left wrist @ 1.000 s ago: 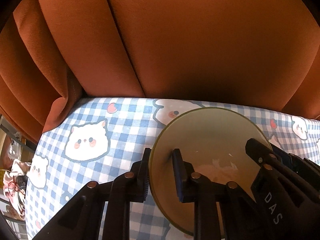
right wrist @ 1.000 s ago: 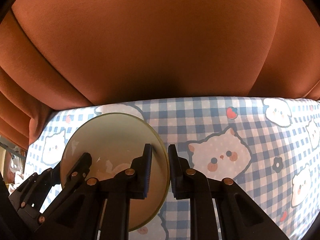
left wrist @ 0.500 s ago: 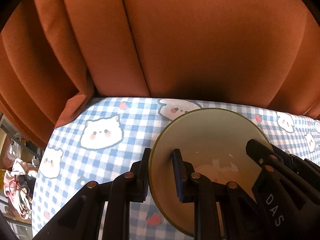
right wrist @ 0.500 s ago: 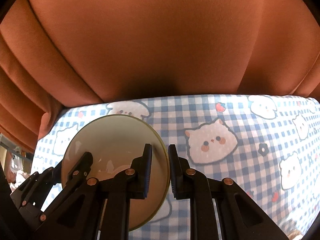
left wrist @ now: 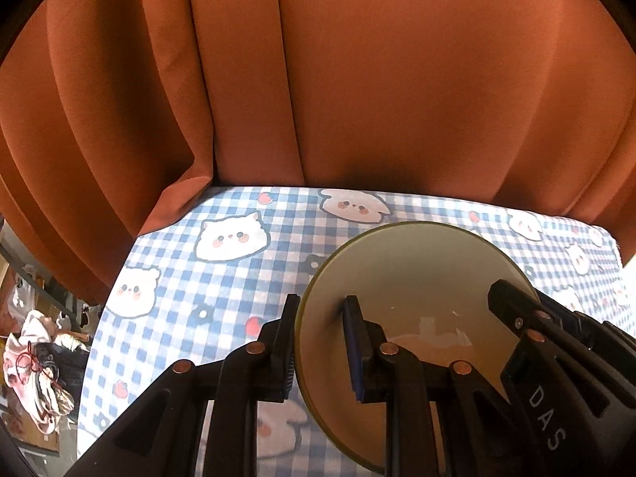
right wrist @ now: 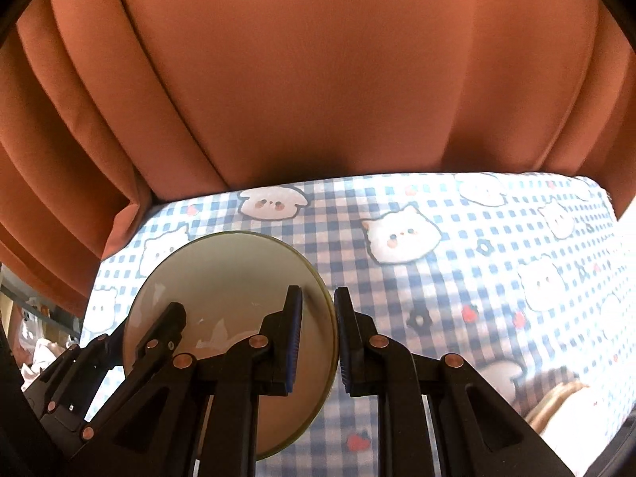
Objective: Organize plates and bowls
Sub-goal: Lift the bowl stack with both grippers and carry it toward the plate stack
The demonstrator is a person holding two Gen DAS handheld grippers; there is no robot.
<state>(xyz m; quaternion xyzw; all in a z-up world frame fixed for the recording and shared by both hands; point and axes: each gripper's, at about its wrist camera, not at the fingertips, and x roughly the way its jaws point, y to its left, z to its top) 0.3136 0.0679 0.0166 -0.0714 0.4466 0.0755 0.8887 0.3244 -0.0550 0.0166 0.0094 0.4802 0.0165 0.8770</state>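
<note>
1. Plate (left wrist: pixel 413 278) first: a pale, olive-rimmed plate is held clear above the desk (left wrist: pixel 222 278) by both tools at once, one on each side of the rim.
2. My left gripper (left wrist: pixel 322 342) is clamped on the plate's left edge, one pad under the rim and one on the face.
3. My right gripper (right wrist: pixel 318 338) is clamped on the opposite edge; in its own view the rim sits pinched between the two pads.
4. In the left wrist view I can see the right tool's black body, lettered "DAS", crossing the far side of the plate.
5. The desk below wears a blue-and-white checked cloth with cartoon animal faces (right wrist: pixel 401 234); a rust-orange curtain (left wrist: pixel 357 79) hangs behind it.
6. I judge this to be the carry step: the plate is picked up and in transit, not yet set anywhere.
7. No stack, rack or bowl shows in either view, so I cannot tell where it should go.
8. The next move calls for both hands travelling together at the same pace, keeping the plate level so neither edge slips from its pads.
9. Risk, as I read it: any drift between my hands twists the rim out of one grip.
</note>
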